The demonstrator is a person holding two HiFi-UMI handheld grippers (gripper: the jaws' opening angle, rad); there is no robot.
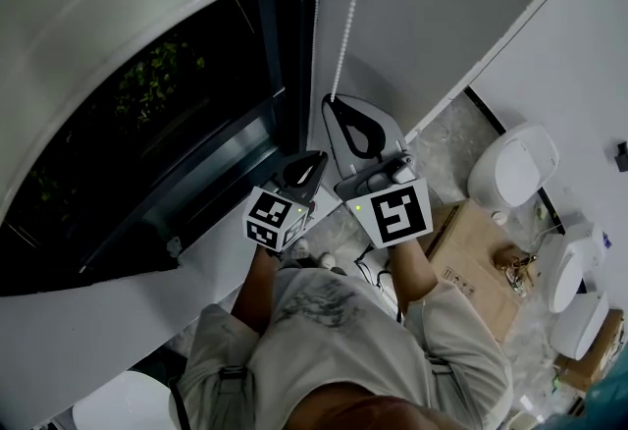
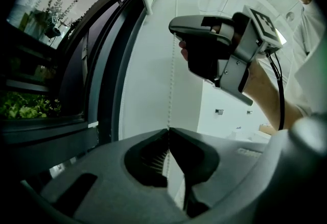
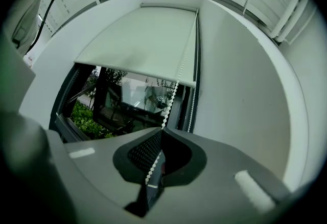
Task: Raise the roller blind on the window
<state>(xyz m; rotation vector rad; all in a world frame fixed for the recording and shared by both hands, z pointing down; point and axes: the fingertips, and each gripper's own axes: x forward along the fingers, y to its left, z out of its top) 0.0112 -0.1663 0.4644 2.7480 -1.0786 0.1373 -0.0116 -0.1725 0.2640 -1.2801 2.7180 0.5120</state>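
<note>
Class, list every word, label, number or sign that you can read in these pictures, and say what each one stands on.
No text here can be read.
Cardboard box: small printed marks on its top, too small to read.
Left gripper: raised lettering on its casing, too blurred to read.
Marker cubes: black-and-white square patterns only, no words.

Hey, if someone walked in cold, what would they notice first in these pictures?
The white roller blind, covering the upper part of the dark window, draws the eye first. At its right edge hangs the bead chain, with the right tongs shut on it higher up and the left tongs shut on it below.
</note>
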